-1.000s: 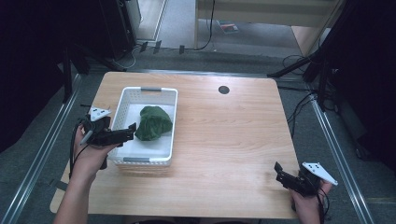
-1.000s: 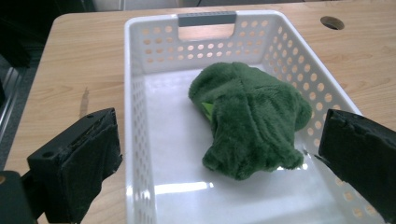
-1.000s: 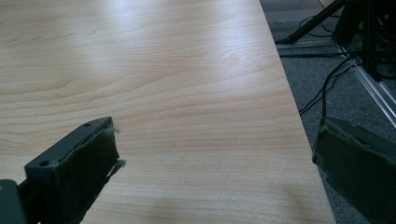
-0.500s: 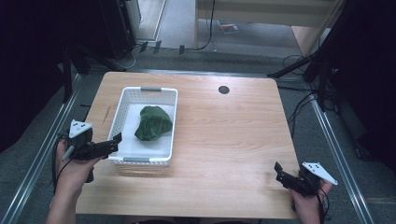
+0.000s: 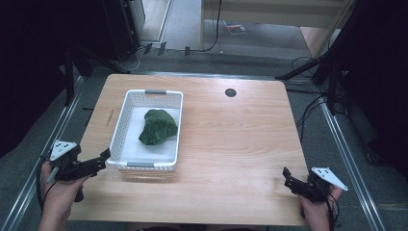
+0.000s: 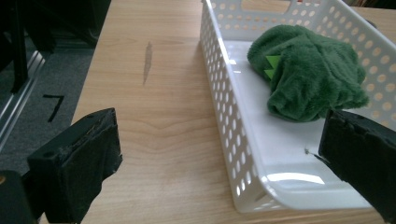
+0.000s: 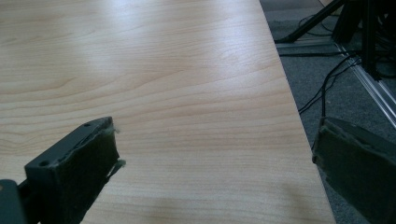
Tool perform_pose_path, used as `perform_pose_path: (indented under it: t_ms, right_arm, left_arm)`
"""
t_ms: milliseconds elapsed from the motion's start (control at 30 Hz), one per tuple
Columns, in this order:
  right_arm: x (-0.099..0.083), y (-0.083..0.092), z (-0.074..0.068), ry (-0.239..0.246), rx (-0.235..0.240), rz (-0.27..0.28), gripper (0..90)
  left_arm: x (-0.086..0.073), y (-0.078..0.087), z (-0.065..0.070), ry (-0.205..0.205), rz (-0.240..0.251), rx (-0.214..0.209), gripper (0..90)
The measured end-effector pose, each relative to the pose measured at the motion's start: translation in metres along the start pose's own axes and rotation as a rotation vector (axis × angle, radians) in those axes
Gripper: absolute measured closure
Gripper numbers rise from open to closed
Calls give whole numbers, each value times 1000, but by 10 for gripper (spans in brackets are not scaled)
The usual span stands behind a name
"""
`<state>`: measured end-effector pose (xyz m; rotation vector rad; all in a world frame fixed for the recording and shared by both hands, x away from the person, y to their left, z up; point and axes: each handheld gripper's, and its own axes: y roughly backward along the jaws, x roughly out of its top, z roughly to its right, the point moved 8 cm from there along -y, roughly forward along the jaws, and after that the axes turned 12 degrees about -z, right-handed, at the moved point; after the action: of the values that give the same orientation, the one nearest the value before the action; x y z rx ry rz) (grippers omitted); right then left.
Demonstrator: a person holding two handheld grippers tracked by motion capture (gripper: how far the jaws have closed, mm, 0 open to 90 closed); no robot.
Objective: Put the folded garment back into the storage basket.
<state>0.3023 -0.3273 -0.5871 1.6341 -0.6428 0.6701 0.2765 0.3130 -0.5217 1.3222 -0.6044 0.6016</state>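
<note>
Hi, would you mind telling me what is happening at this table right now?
A person holds a gripper in each hand. The left gripper sits open at the near left corner of the white basket, where a green cloth lies. The right gripper is open over bare table near the right edge. Neither holds anything.
</note>
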Motion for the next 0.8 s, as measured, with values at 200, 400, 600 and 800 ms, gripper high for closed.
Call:
perform_pose_path:
  t_ms: [200, 400, 600, 800]
  right_arm:
    - [0, 0, 0, -3, 0, -2, 4]
    - [0, 0, 0, -3, -1, -3, 4]
    - [0, 0, 0, -3, -2, -3, 4]
    - [0, 0, 0, -3, -1, -2, 4]
  left_arm:
    - [-13, -2, -11, 21, -2, 14, 0]
    - [-28, -9, -20, 43, 2, 20, 0]
    - [-38, -16, -28, 47, -1, 18, 0]
    - [-49, -25, -33, 41, -3, 8, 0]
